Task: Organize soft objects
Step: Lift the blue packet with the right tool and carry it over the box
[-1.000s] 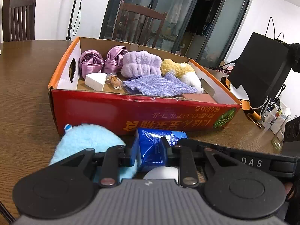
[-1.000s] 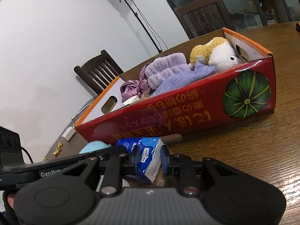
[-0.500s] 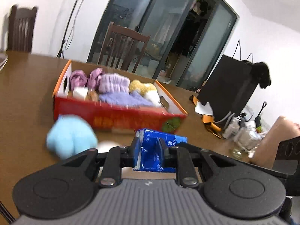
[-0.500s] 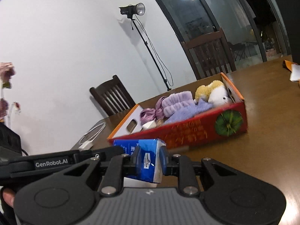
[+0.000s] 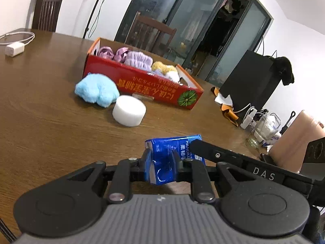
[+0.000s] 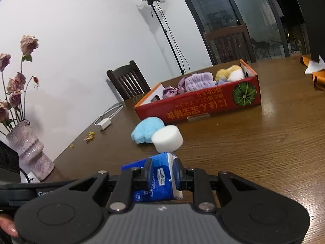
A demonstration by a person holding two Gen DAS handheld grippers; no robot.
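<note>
- The left gripper [image 5: 161, 160] is clamped on one end of a blue tissue pack [image 5: 172, 158]; both fingers press into the crinkled wrapper, and the pack sticks out ahead of the fingertips.
- The right gripper [image 6: 162, 171] pinches the other end of the same blue tissue pack [image 6: 160, 181], its fingers squeezing the pack's sides. In the left wrist view, one black finger of the right gripper crosses in from the right and lies against the pack's far end.
- The pack is held between the two grippers, above the wooden table [image 5: 50, 126].
- Ahead of the left gripper, a white round sponge [image 5: 129, 113] sits on the table, and a fluffy light-blue puff [image 5: 96, 89] lies just beside it on the far left side, the two touching or nearly so.
- Beyond those, farther ahead, stands a red cardboard box [image 5: 146, 85] with an orange rim and a green pumpkin printed at its right end.
- Inside the box, running left to right from the left gripper's view: purple satin scrunchies [image 5: 113, 52], a lavender plush headband [image 5: 139, 60], and a yellow-and-white plush toy [image 5: 166, 71].
- From the right gripper, the sponge [image 6: 167, 138] is straight ahead and near, the puff [image 6: 146, 129] just left of it, and the box [image 6: 203, 105] farther ahead and to the right.
- Far to the left of the left gripper, a white charger with a coiled cable [image 5: 15, 47] rests on the table.
- Left of the right gripper, a pale purple vase of dried roses [image 6: 29, 152] stands at the table's edge.
</note>
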